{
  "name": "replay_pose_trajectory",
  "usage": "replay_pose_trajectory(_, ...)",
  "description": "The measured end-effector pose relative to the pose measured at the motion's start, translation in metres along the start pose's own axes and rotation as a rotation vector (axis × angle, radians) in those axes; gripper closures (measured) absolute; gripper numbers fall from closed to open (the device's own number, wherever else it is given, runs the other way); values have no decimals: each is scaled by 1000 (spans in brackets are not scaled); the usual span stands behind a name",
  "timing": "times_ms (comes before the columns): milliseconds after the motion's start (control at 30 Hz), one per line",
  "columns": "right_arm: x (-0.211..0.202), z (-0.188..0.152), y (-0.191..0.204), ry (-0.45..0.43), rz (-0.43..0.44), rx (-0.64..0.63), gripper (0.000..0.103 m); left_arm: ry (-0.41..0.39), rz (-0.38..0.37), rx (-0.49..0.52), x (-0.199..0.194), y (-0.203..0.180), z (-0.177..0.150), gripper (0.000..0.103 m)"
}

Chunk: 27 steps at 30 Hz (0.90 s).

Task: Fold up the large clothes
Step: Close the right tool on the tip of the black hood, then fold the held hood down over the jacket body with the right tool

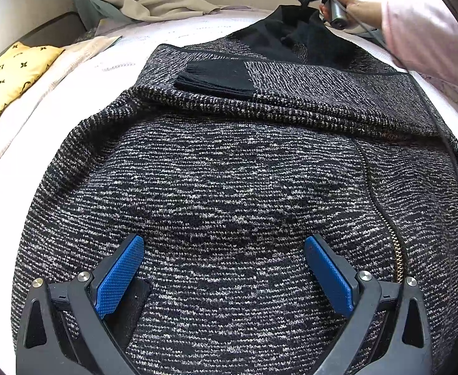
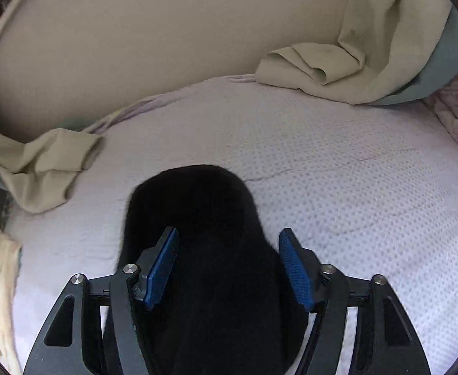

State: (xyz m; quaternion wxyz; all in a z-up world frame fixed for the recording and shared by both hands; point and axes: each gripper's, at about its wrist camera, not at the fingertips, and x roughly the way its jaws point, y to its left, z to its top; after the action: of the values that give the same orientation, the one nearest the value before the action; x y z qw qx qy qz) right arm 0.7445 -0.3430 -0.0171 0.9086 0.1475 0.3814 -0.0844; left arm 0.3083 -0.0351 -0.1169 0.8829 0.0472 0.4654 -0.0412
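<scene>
Fingers of the right gripper [image 2: 228, 265] straddled the cardigan's [image 1: 244, 172] black collar [image 2: 194, 212], seemingly unclamped, for folding; left gripper [image 1: 224, 268] gaped, empty.

The knitted cardigan [image 1: 229, 168] is showing a rough, speckled grey-and-black wool, with a matt black ribbed cuff [image 1: 216, 79] at 12 o'clock and a shiny brass-coloured zipper [image 1: 396, 250] at 4 o'clock. The left gripper [image 1: 224, 268] is wearing blue pads [image 1: 121, 276] of dimpled rubber on matt black plastic arms with bright metal bolts. The mattress cover [image 2: 338, 172] is looking like dotted, quilted white cloth. The yellow cushion [image 1: 13, 75] is looking slightly glossy.
</scene>
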Motion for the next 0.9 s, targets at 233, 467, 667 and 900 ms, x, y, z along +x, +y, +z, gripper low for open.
replay_pose_trajectory(233,4,2,1,40,14,-26,102,-1,-2,0,-1,2,0,0)
replay_pose_trajectory(467,-93,-7,11,-127,94,-122,103,5,4,2,0,0,1,0)
replay_pose_trajectory(667,-199,-44,25,-235,160,-267,103,15,15,-1,1,-4,6,0)
replay_pose_trajectory(900,-303,-111,32,-322,250,-376,103,23,28,-12,1,-7,7,0)
